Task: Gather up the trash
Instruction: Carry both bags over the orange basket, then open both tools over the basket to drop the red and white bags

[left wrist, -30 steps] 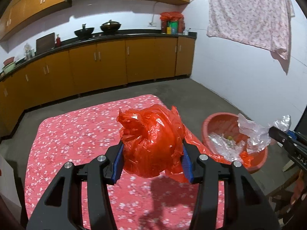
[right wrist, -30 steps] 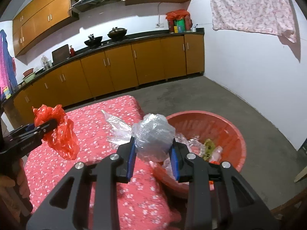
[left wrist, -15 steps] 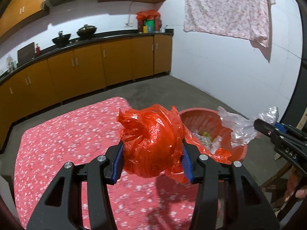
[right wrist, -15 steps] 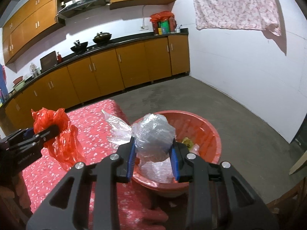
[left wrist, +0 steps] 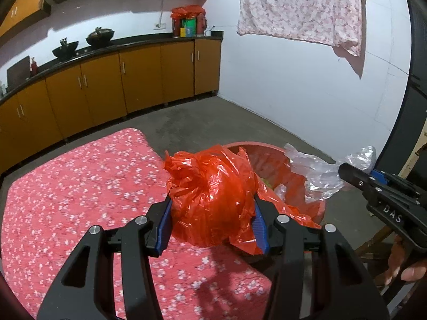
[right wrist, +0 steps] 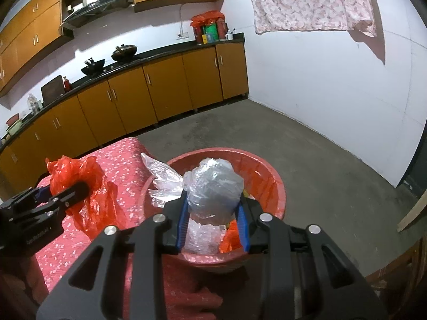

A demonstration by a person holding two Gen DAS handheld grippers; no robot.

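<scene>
light: dim indoor, overhead | shadows: soft | glare: mild on plastic | edges: fisheye warp, dark vignette

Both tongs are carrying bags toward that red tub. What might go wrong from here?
The red bag in the left tongs seems over the flowered table edge, not yet over the tub; dropped now, it may miss. A loose flap trails from the clear bag in the right tongs, so it could catch on the rim. Both tongs converge on one tub and might bump.
</scene>
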